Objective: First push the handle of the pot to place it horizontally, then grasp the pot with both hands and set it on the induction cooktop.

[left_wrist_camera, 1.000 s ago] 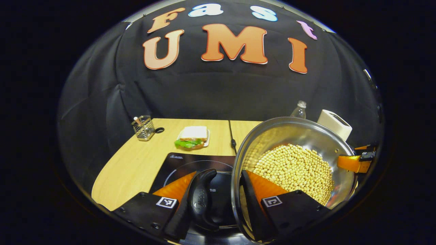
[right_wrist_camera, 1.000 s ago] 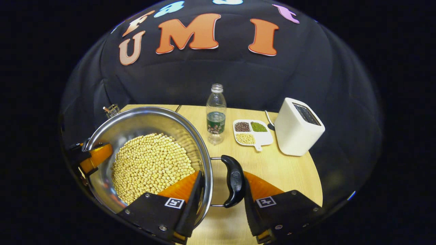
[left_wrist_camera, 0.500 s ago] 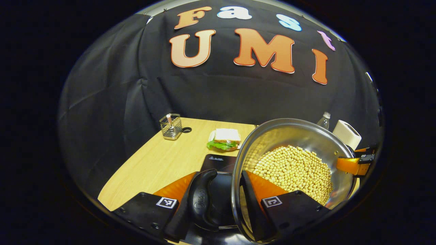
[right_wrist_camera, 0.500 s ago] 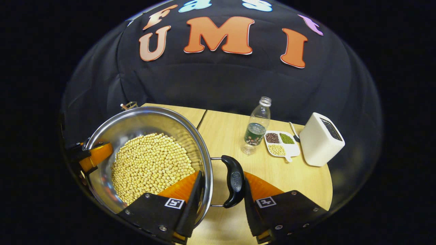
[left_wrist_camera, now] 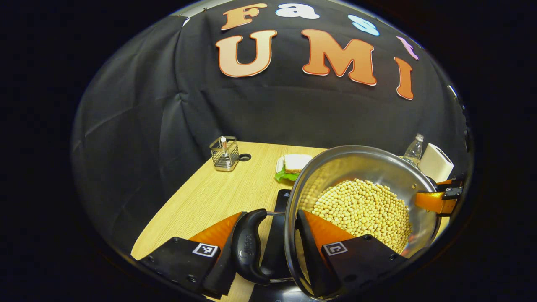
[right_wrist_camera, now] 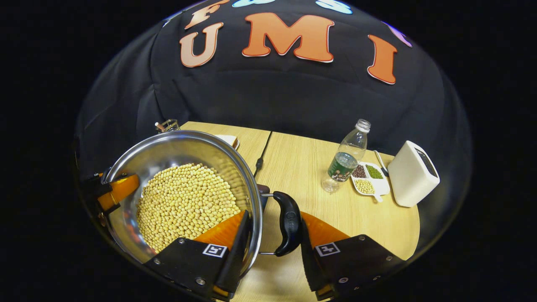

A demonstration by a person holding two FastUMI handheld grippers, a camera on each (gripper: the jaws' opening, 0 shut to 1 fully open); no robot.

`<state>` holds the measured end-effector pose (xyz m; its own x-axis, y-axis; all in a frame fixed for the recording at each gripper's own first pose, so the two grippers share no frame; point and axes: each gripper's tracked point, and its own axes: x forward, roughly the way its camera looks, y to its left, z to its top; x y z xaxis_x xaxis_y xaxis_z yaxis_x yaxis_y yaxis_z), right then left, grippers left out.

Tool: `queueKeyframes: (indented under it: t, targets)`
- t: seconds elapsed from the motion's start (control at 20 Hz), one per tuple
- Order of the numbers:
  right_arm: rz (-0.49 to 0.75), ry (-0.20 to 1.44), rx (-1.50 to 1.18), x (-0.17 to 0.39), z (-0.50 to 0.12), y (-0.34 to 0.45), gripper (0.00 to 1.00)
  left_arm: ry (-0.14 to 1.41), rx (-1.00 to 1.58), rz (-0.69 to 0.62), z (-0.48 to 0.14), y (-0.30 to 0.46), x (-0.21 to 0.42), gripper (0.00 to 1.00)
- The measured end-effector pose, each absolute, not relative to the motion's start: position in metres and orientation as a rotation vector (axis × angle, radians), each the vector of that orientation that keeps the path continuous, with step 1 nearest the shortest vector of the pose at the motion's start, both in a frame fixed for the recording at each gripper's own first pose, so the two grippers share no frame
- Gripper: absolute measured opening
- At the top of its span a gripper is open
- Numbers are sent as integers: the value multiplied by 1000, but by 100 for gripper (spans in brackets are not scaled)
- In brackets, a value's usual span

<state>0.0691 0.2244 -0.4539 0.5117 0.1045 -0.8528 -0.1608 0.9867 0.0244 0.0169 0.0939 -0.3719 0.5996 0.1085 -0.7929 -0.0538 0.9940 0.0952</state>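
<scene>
The left hand-held gripper (left_wrist_camera: 268, 247) has its jaws closed on the pot handle and rim. The right hand-held gripper (right_wrist_camera: 272, 247) grips the opposite side the same way.

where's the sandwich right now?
In the left gripper view the sandwich lies on the table near the far edge, just behind the pot rim and right of the wire holder.

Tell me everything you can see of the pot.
The pot is a round, shiny, steel-looking vessel without a lid, filled with pale yellow beans. It has two black loop handles on metal rods, lying horizontally. The right gripper clamps one handle and the rim; the left gripper clamps the other. It is above the dark cooktop.
</scene>
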Motion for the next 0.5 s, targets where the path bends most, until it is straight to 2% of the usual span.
queueKeyframes:
  t: [0.05,0.1,0.5]
  targets:
    - [162,1030,-63,70,-458,227,62,934,60,96,-379,97,17,73]
    - [164,1038,-68,69,-464,230,62,944,56,98,-384,99,16,76]
    - [164,1092,-79,63,-483,241,62,1015,36,101,-412,106,8,76]
